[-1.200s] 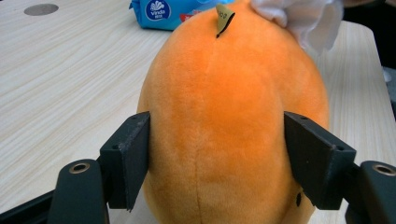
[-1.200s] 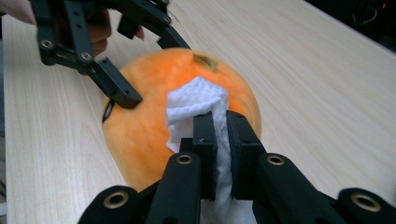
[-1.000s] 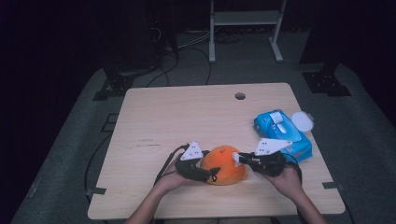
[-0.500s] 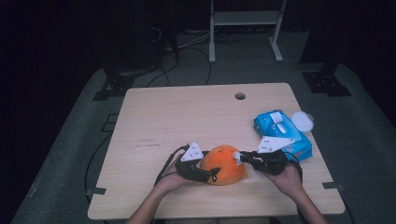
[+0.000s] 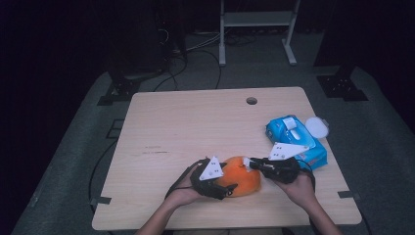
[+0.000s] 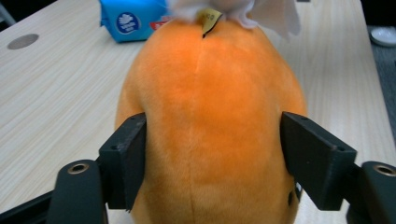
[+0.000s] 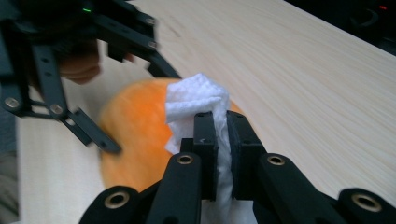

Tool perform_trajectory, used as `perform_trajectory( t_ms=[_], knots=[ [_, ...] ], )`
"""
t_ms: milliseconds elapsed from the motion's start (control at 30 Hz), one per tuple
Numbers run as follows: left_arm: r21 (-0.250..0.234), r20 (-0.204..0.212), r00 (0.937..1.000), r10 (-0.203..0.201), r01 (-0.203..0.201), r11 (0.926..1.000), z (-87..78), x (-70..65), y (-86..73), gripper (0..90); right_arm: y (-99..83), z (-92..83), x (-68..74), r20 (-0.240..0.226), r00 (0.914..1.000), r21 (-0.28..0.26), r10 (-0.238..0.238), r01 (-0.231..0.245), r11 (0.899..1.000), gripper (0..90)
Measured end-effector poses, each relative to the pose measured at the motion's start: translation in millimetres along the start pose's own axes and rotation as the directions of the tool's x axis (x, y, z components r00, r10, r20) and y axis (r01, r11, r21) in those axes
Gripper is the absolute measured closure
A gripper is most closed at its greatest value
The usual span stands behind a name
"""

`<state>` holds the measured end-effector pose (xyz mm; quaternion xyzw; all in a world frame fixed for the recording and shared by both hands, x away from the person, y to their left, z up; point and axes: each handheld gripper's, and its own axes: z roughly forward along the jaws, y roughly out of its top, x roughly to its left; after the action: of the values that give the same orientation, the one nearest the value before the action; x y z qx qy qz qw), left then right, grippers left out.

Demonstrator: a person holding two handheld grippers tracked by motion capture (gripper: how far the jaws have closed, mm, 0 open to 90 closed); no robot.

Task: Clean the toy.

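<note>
Low over the table, right gripper (image 7: 222, 140) presses tissue (image 7: 196, 100) against plush (image 6: 210, 107).

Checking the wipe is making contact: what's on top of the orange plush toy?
A white tissue, clamped in the right gripper, lies against the orange plush toy at its far end. The contact spot under the tissue is hidden.

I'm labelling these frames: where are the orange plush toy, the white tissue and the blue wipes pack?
orange plush toy (image 6: 210, 121): left gripper view, its back.
white tissue (image 7: 196, 100): right gripper view, bunched top.
blue wipes pack (image 5: 313, 152): high view, top face.
</note>
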<state>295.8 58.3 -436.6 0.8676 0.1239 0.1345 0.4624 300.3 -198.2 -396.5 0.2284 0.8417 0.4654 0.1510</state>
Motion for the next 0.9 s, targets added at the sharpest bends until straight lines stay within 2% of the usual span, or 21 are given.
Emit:
perform_trajectory(
  t_ms=[33, 67, 100, 133, 167, 200, 233, 267, 300, 333, 367, 433, 467, 500, 533, 600, 667, 700, 733, 767, 900],
  knots=[
    [0.004, 0.007, 1.0000, 0.000, 0.000, 1.0000, -1.2, 0.9, -0.3, 25.7, 1.7, 2.9, 3.8, -0.012, 0.9998, 0.001, -0.014, 0.014, 1.000, 82.6],
    [-0.002, 0.030, 0.9990, -0.032, 0.032, 0.9995, -4.4, 7.4, -0.8, 19.9, 3.8, 6.5, 7.6, -0.014, 0.9991, 0.012, -0.041, 0.041, 0.999, 82.7],
    [-0.002, 0.030, 0.9990, -0.032, 0.032, 0.9995, -4.4, 7.4, -0.8, 17.5, 3.8, 6.9, 7.2, -0.023, 0.9991, 0.015, -0.035, 0.035, 0.999, 82.7],
    [-0.012, 0.035, 0.9977, -0.057, 0.058, 0.9983, -6.3, 11.7, -0.7, 14.0, 3.1, 6.6, 6.5, -0.026, 0.9992, 0.017, -0.032, 0.032, 0.999, 82.7],
    [-0.021, 0.015, 0.9947, -0.102, 0.102, 0.9945, -5.7, 17.7, -1.2, 9.5, 1.3, 5.8, 5.9, -0.026, 0.9993, 0.016, -0.027, 0.028, 0.999, 82.7],
    [-0.021, 0.015, 0.9947, -0.102, 0.102, 0.9945, -5.7, 17.7, -1.2, 8.3, 0.3, 5.4, 5.2, -0.028, 0.9993, 0.010, -0.025, 0.025, 1.000, 82.6],
    [-0.005, 0.035, 0.9899, -0.137, 0.137, 0.9905, 2.4, 17.8, -4.8, 9.1, -0.5, 5.0, 3.9, -0.038, 0.9991, 0.004, -0.018, 0.018, 1.000, 82.6],
    [-0.007, 0.039, 0.9891, -0.142, 0.142, 0.9898, 6.9, 15.5, -6.7, 12.2, -0.7, 4.6, 3.2, -0.046, 0.9989, 0.000, -0.008, 0.008, 1.000, 82.6],
    [-0.014, 0.016, 0.9916, -0.129, 0.129, 0.9916, 8.9, 12.9, -6.9, 15.4, -0.6, 4.3, 3.3, -0.047, 0.9989, 0.003, -0.001, 0.001, 1.000, 82.6],
    [-0.014, 0.016, 0.9916, -0.129, 0.129, 0.9916, 8.9, 12.9, -6.9, 22.0, -0.4, 4.2, 3.0, -0.041, 0.9992, 0.002, 0.001, -0.001, 1.000, 82.6],
    [-0.032, -0.024, 0.9953, -0.094, 0.093, 0.9952, 6.5, 9.9, -1.5, 26.3, -0.2, 3.3, 2.3, -0.042, 0.9991, -0.006, 0.011, -0.012, 1.000, 82.6],
    [-0.065, -0.093, 0.9947, -0.045, 0.039, 0.9972, 2.2, 6.9, 5.2, 34.0, 1.6, -0.2, 0.0, -0.047, 0.9985, -0.031, 0.029, -0.030, 0.999, 82.6],
    [-0.065, -0.093, 0.9947, -0.045, 0.039, 0.9972, 2.2, 6.9, 5.2, 35.0, 1.6, -0.2, 0.0, -0.047, 0.9985, -0.031, 0.029, -0.030, 0.999, 82.6],
    [-0.075, -0.161, 0.9868, 0.009, -0.021, 0.9969, 1.4, 3.9, 7.9, 35.0, 3.0, -2.7, -1.1, -0.045, 0.9984, -0.044, 0.036, -0.038, 0.998, 82.6],
    [-0.069, -0.237, 0.9687, 0.075, -0.094, 0.9932, 1.6, 1.3, 8.5, 34.8, 4.5, -6.6, -5.8, -0.044, 0.9977, -0.064, 0.052, -0.055, 0.996, 82.6],
    [-0.070, -0.231, 0.9697, 0.080, -0.098, 0.9927, 2.1, 2.2, 6.8, 33.3, 2.3, -6.1, -10.0, -0.028, 0.9978, -0.055, 0.059, -0.061, 0.997, 82.6],
    [-0.073, -0.155, 0.9867, 0.048, -0.060, 0.9956, 1.5, 8.3, -1.8, 30.3, -5.2, -2.6, -17.9, 0.000, 0.9981, -0.021, 0.061, -0.061, 0.998, 82.7],
    [-0.077, -0.105, 0.9943, 0.021, -0.029, 0.9966, -0.1, 10.9, -4.0, 27.5, -11.4, -1.3, -24.4, -0.022, 0.9953, -0.017, 0.094, -0.094, 0.995, 82.7],
    [-0.077, -0.105, 0.9943, 0.021, -0.029, 0.9966, -0.1, 10.9, -4.0, 25.8, -11.4, -1.3, -24.4, -0.022, 0.9953, -0.017, 0.094, -0.094, 0.995, 82.7],
    [-0.095, -0.079, 0.9969, 0.002, -0.009, 0.9955, -1.8, 12.7, -6.0, 25.5, -21.8, -1.7, -36.0, -0.068, 0.9842, -0.024, 0.163, -0.165, 0.986, 82.7],
    [-0.093, -0.074, 0.9972, 0.013, -0.020, 0.9955, -1.0, 11.7, -6.0, 25.5, -18.5, -6.3, -32.1, -0.032, 0.9905, -0.018, 0.133, -0.134, 0.991, 82.7]
  ],
)
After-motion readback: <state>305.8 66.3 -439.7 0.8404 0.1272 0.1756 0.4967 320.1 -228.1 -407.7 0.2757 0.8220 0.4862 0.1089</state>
